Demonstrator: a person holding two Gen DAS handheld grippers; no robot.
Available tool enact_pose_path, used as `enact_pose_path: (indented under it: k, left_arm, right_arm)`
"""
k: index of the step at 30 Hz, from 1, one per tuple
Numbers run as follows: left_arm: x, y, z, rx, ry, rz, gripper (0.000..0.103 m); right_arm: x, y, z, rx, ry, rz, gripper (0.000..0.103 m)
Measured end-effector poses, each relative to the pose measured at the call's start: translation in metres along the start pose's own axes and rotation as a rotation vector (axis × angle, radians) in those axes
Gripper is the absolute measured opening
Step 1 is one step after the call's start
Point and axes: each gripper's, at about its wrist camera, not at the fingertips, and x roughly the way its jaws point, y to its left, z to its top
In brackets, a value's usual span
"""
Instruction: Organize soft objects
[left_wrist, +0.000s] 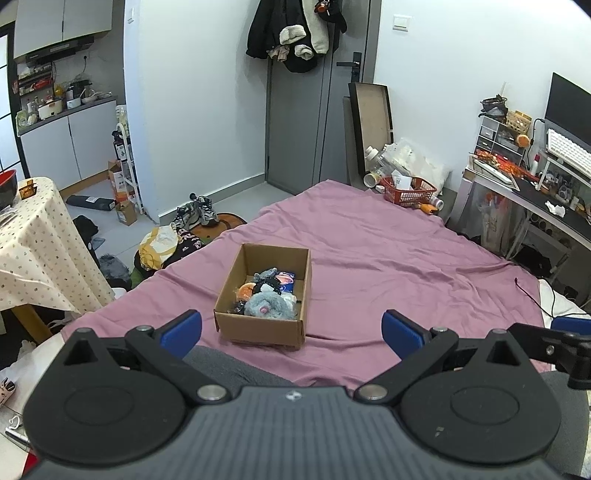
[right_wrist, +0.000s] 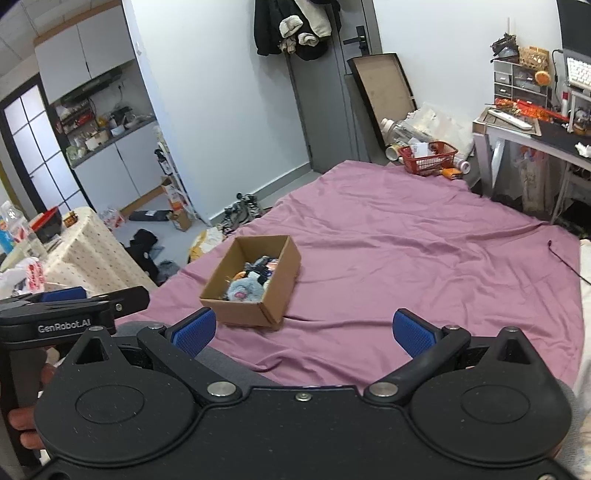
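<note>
A brown cardboard box (left_wrist: 260, 326) stands on the purple bed sheet (left_wrist: 388, 258), just ahead of both grippers. It holds several soft toys, with a grey plush (left_wrist: 267, 304) on top. The box (right_wrist: 240, 310) and the grey plush (right_wrist: 245, 288) also show in the right wrist view. My left gripper (left_wrist: 291, 332) is open and empty, held back from the box. My right gripper (right_wrist: 303, 332) is open and empty, to the right of the box. The left gripper's body (right_wrist: 66, 314) shows at the left of the right wrist view.
A red basket (left_wrist: 408, 190) sits at the bed's far corner by a desk (left_wrist: 535, 192). A cloth-covered table (left_wrist: 40, 243) stands at the left. Clothes and shoes (left_wrist: 195, 216) lie on the floor. A dark cable (left_wrist: 528, 291) lies at the sheet's right edge.
</note>
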Motion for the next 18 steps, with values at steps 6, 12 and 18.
enact_pose_path:
  k: [6, 12, 18]
  left_arm:
    - [-0.0027, 0.0004, -0.0002, 0.003, -0.001, -0.005, 0.103]
    - [-0.0021, 0.0002, -0.0008, -0.015, 0.009, -0.021, 0.103]
    - [-0.0012, 0.0003, -0.0011, -0.012, 0.014, -0.027, 0.103]
  right_arm:
    - [0.0009, 0.0008, -0.0010, 0.007, 0.015, 0.005, 0.103]
    - [0.0002, 0.0021, -0.0011, 0.005, 0.022, -0.007, 0.103]
    - [-0.0021, 0.0021, -0.0011, 0.004, 0.013, -0.010, 0.103]
